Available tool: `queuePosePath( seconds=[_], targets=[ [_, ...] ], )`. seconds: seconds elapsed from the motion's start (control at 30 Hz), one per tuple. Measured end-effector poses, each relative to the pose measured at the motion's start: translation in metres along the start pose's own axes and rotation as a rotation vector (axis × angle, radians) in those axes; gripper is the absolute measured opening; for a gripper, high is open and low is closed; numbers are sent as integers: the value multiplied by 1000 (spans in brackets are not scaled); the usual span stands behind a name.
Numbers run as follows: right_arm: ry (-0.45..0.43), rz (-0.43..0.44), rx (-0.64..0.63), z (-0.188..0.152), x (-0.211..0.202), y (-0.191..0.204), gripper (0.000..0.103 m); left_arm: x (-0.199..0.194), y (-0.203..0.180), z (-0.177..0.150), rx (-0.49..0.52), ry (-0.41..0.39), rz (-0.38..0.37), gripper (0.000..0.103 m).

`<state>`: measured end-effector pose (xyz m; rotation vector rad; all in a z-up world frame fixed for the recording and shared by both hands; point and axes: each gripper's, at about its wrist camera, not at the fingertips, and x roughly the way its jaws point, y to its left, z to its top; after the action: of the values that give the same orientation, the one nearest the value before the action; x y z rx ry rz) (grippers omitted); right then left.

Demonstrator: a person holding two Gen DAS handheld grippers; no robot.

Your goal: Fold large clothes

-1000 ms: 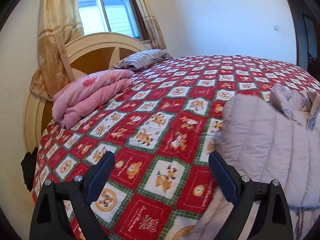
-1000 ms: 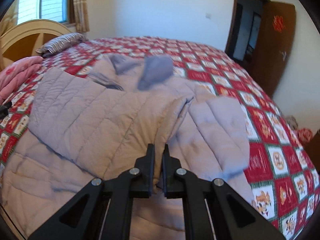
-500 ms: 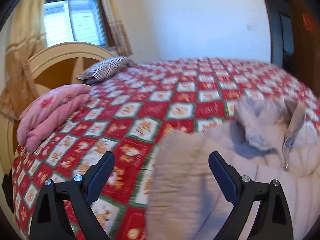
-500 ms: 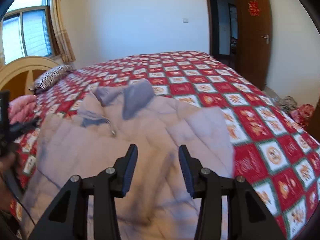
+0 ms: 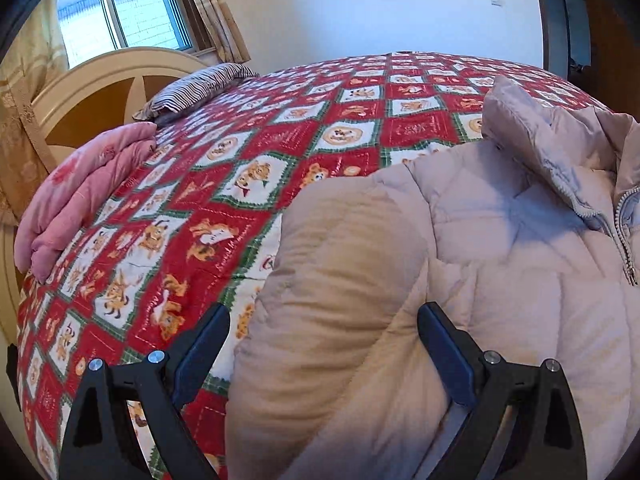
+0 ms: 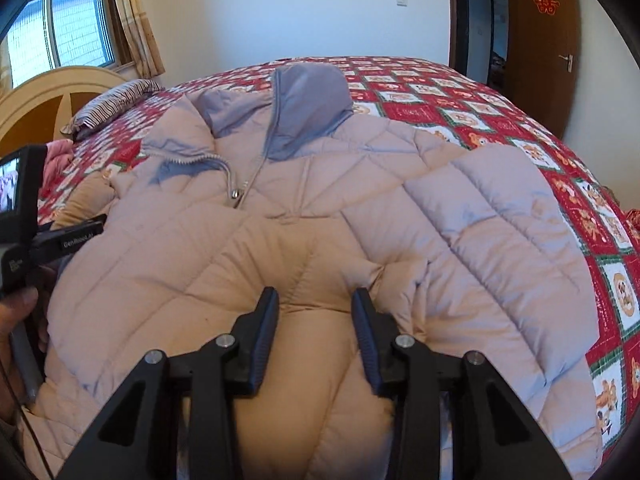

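A large pale beige quilted puffer jacket (image 6: 304,208) with a grey-blue hood (image 6: 308,96) and a front zipper lies spread on the bed, both sleeves folded over its front. My left gripper (image 5: 324,340) is open, its jaws wide on either side of the jacket's left folded edge (image 5: 332,280). My right gripper (image 6: 314,320) is open and empty, low over the jacket's lower middle. The left gripper's body also shows in the right wrist view (image 6: 24,216), held by a hand.
The bed has a red, white and green patterned cover (image 5: 240,168). A folded pink quilt (image 5: 80,192) and a striped pillow (image 5: 192,88) lie by the cream headboard (image 5: 100,88). A window is behind it. A brown door (image 6: 540,48) stands at the right.
My right gripper let go of the jacket fabric and opened. Both grippers moved in over the jacket, the left swinging right from the bare cover to the jacket's folded left edge.
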<state>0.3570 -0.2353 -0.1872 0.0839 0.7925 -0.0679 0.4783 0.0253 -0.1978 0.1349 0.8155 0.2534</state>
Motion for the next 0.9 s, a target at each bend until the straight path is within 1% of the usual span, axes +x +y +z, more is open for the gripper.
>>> queuePosePath(
  seconds=[0.17, 0.5, 0.77, 0.9],
  targets=[
    [0, -34, -21, -3, 4, 4, 41, 2, 2, -1, -10, -1, -6, 96],
    [15, -81, -57, -4, 10, 9, 41, 4, -3, -2, 19, -6, 26, 97],
    [16, -100, -69, -6, 11, 12, 41, 5, -5, -3, 19, -2, 24, 98],
    [17, -105, -74, -5, 11, 13, 41, 0, -4, -2, 25, 4, 44, 98]
  ],
)
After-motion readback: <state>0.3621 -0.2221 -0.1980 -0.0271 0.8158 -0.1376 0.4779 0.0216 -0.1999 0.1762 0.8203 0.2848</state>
